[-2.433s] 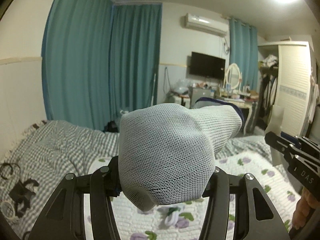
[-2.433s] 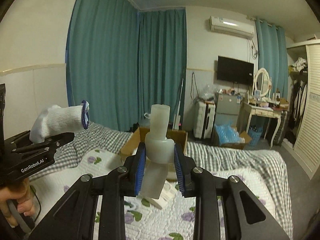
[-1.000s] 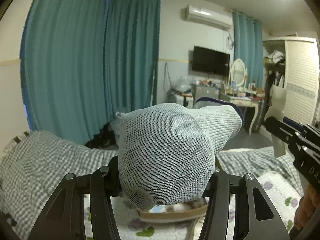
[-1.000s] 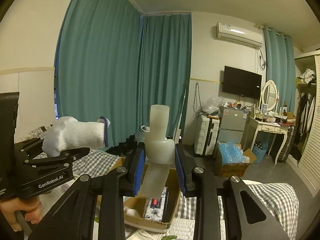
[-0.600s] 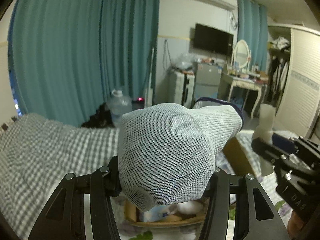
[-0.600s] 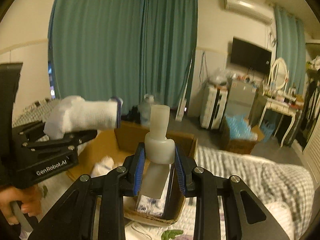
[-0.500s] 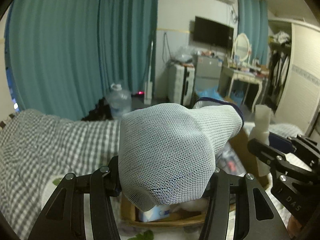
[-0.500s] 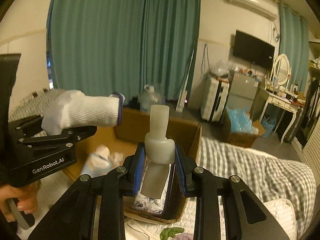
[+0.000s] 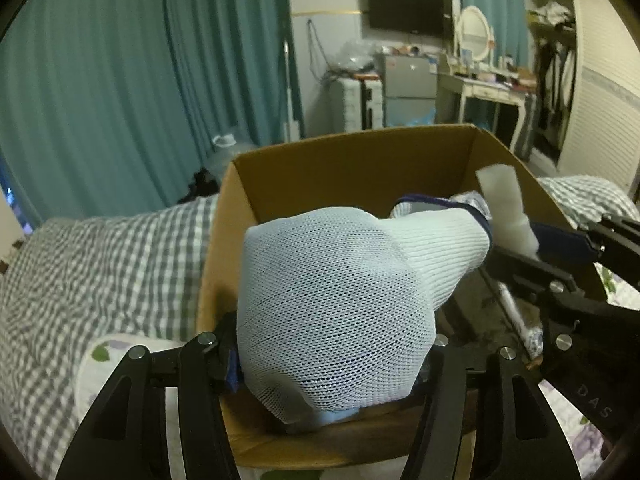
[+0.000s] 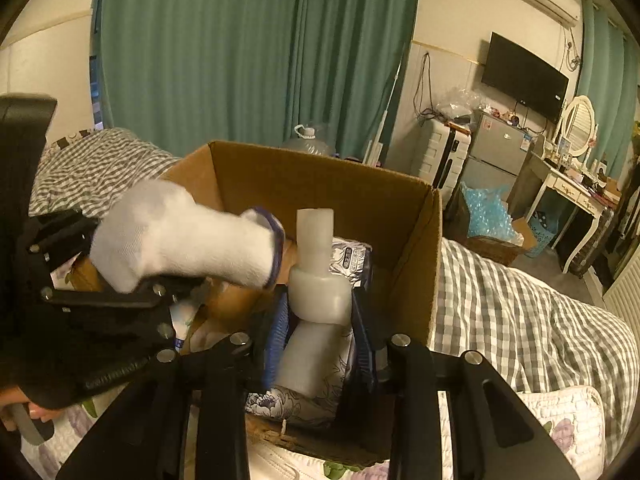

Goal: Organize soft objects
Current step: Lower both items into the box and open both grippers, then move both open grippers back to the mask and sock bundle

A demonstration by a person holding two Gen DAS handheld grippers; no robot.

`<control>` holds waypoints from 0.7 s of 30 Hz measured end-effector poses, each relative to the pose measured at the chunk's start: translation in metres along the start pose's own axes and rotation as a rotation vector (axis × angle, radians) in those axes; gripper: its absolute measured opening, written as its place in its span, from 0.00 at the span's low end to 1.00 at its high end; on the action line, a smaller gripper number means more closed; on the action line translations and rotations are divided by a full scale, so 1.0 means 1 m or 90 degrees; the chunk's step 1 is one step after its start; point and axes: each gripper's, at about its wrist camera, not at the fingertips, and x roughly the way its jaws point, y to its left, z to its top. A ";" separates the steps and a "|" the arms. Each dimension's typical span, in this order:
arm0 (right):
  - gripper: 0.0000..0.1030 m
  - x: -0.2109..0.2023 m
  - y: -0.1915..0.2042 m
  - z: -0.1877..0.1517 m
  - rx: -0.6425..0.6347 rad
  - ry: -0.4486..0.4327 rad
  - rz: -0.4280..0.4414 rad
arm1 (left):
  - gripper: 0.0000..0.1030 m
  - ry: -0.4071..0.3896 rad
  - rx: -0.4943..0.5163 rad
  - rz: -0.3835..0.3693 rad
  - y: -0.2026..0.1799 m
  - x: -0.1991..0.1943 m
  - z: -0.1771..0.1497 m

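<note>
The only writing that can be read is the white "DAS" on the side of the right gripper (image 9: 516, 248), seen from the left wrist; print on a silver packet (image 10: 352, 258) inside the box (image 10: 320, 178) is too small to make out.

The left gripper (image 9: 328, 360) is clamped on a white sock (image 9: 344, 304) with a dark blue cuff, which bulges up and forward between its fingers and fills most of its view. The right gripper (image 10: 320, 320) is closed on a pale, soft bottle-shaped piece (image 10: 318, 280), upright between blue finger pads (image 10: 276, 332), its narrow neck pointing up.

Both grippers hang over the open cardboard box, which lies directly ahead of and below them. The sock sits over the near left part of the opening, its cuff reaching toward the right gripper; in the right wrist view the sock (image 10: 180, 236) is just to the left of the pale piece, close but whether touching cannot be told. The box's back wall rises ahead of both sets of fingers, and its right wall stands just to the right of the right gripper.

Below the right gripper, inside the box, lie a floral-printed pack (image 10: 304, 400) and the silver packet. Room remains in the far half of the box, ahead of both grippers.

The box rests on a bed with a grey checked blanket (image 10: 520, 312). Beyond it hang teal curtains (image 10: 240, 52), with a water jug (image 10: 306, 138), a small fridge (image 10: 500, 148) and a wall television (image 10: 524, 76) farther ahead to the right.
</note>
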 end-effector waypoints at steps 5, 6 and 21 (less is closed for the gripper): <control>0.45 -0.009 -0.004 0.000 0.007 -0.026 -0.003 | 0.66 -0.003 -0.015 -0.022 0.003 -0.001 0.001; 0.50 -0.013 -0.005 0.003 0.008 -0.034 -0.003 | 0.68 -0.004 -0.022 -0.025 0.005 -0.003 0.003; 0.59 -0.108 -0.017 0.034 0.057 -0.158 -0.006 | 0.92 -0.052 -0.033 -0.009 0.013 -0.059 0.023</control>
